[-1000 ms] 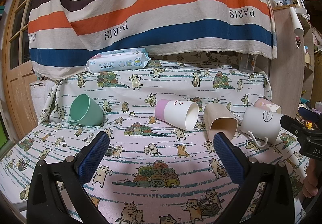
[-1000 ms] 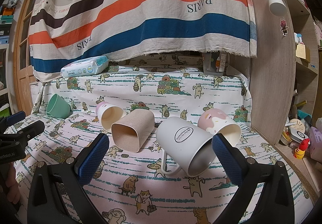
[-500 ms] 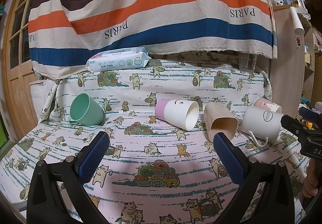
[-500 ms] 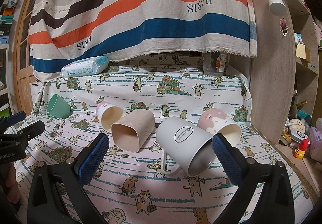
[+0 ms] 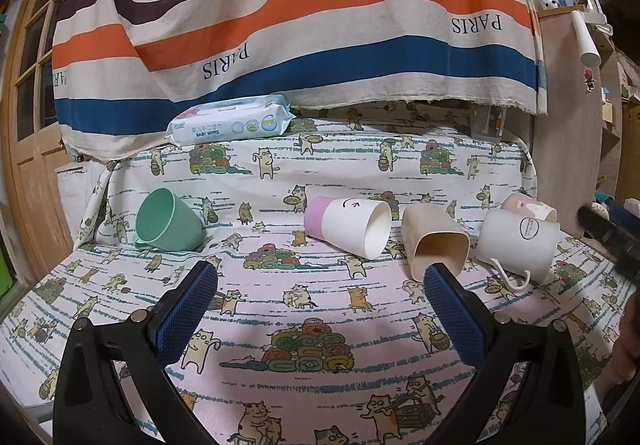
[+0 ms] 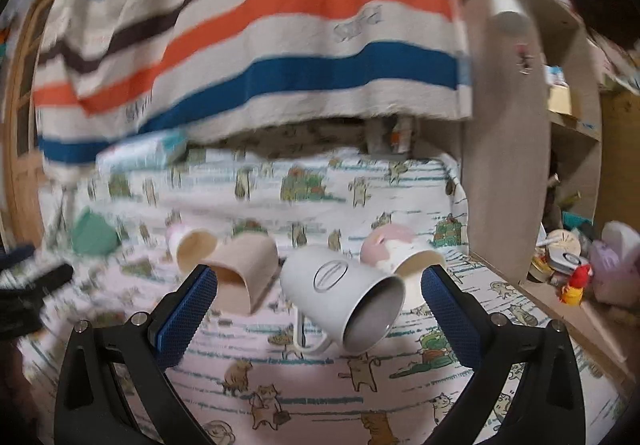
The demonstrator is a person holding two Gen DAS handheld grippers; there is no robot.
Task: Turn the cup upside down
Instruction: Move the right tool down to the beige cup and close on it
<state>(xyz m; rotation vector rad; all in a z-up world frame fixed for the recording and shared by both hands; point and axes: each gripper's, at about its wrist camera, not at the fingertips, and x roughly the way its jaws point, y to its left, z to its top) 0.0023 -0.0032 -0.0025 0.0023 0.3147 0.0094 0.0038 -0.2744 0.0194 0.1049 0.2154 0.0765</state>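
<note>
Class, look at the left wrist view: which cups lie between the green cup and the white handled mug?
Two, both on their sides: the white-and-purple cup and the beige cup, between the green cup and white mug.

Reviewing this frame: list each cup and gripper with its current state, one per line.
Green cup: on its side.
Pink-base cup: on its side.
Beige cup: on its side.
White mug: on its side, handle on the cloth.
Pink cup: on its side.
Left gripper: open, empty.
Right gripper: open, empty.
</note>
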